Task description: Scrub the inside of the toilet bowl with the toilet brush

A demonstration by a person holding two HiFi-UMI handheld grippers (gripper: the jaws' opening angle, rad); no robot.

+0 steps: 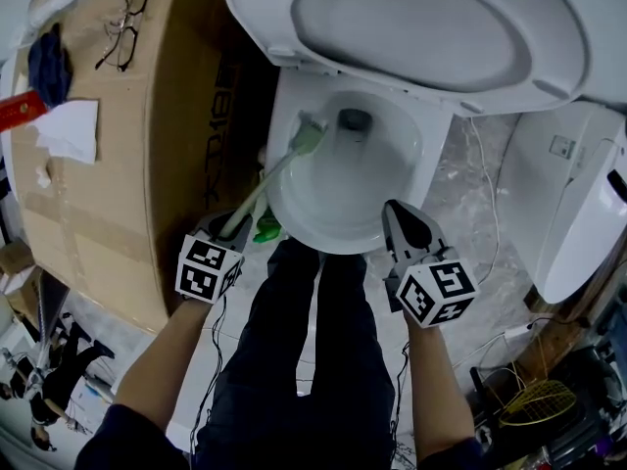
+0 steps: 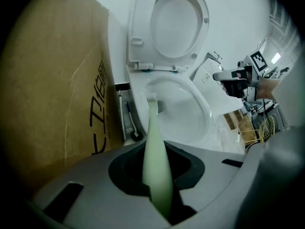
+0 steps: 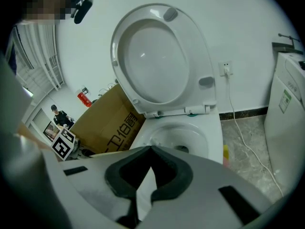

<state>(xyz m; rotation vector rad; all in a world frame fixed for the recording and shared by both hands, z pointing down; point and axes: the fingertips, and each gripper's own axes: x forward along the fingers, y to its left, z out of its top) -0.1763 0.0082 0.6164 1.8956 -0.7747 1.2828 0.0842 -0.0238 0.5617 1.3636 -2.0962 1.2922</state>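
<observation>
Looking down in the head view, the left gripper [image 1: 227, 229] is clamped on the toilet brush [image 1: 279, 169], and the brush head sits inside the toilet bowl [image 1: 343, 199] near the drain. Left gripper view: jaws squeezing the pale green handle. Right gripper view: the right gripper [image 3: 151, 149] has its jaws together with nothing in them, hovering by the bowl's front rim.

Bright, even indoor light, with soft glare on the white toilet bowl [image 1: 343, 199]; the head view is sharp but dim in its lower corners. Both gripper views are fisheye with a black vignette and bowed lines at the edges — left gripper [image 2: 155, 175], right gripper [image 3: 147, 166] and toilet brush [image 2: 153, 128] handle blur near the lens.
</observation>
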